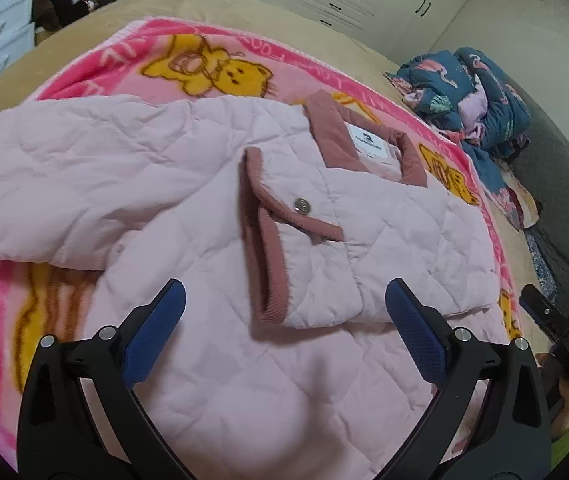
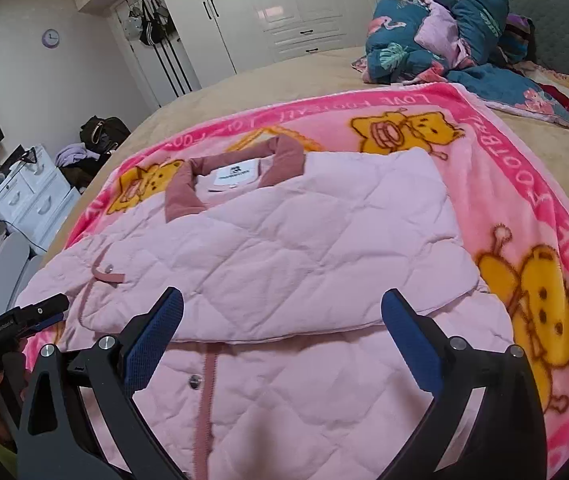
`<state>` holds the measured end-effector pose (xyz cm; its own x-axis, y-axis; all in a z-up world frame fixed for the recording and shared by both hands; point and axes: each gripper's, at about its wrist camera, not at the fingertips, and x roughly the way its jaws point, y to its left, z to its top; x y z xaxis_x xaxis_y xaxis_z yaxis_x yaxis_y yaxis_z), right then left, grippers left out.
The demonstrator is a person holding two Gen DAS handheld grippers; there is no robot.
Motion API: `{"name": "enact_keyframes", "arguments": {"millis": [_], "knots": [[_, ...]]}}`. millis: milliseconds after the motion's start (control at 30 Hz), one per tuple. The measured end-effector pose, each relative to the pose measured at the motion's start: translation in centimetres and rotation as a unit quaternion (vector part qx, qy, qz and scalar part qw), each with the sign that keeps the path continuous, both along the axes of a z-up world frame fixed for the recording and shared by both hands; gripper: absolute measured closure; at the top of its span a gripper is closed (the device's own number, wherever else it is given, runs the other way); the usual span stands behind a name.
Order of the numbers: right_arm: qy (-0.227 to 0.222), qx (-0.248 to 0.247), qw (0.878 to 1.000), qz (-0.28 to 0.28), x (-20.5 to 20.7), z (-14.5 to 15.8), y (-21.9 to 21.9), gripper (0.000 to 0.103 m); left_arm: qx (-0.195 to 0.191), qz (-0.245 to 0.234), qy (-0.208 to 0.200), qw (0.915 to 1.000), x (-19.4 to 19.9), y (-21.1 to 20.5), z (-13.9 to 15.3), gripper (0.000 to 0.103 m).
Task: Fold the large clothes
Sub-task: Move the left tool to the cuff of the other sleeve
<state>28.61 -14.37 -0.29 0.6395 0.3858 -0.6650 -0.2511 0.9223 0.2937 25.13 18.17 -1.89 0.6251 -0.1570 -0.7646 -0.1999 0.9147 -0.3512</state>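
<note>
Tongs hang wide open, holding nothing: the left gripper [image 1: 284,316] and right gripper [image 2: 282,316] both float above the soft pink quilted jacket [image 2: 304,232]. It lies folded on the pink bear blanket [image 2: 524,184], collar at twelve o'clock.

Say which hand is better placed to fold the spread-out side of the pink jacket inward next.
Probably left. The left gripper hangs open over the jacket beside its unfolded side. The right gripper faces the side already folded over.
</note>
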Motion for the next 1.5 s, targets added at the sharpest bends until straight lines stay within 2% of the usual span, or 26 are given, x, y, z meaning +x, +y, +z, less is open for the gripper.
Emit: {"name": "enact_keyframes", "arguments": {"millis": [233, 500, 1133, 1500], "knots": [[-0.011, 0.010, 1.000, 0.022, -1.2, 1.8, 3.4, 0.004, 0.012, 0.029, -0.002, 0.9995, -1.6, 2.1, 0.6, 0.009], [-0.028, 0.006, 0.997, 0.072, -2.0, 3.8, 9.2, 0.004, 0.057, 0.080, -0.007, 0.9952, -4.0, 5.9, 1.3, 0.009], [-0.037, -0.011, 0.986, 0.159, -3.7, 5.0, 20.7, 0.004, 0.064, 0.185, -0.017, 0.9806, -8.6, 14.8, 1.2, 0.009], [-0.036, -0.028, 0.974, 0.221, -4.7, 4.8, 27.0, 0.004, 0.056, 0.227, -0.012, 0.9723, -10.3, 18.4, 0.3, 0.009]]}}
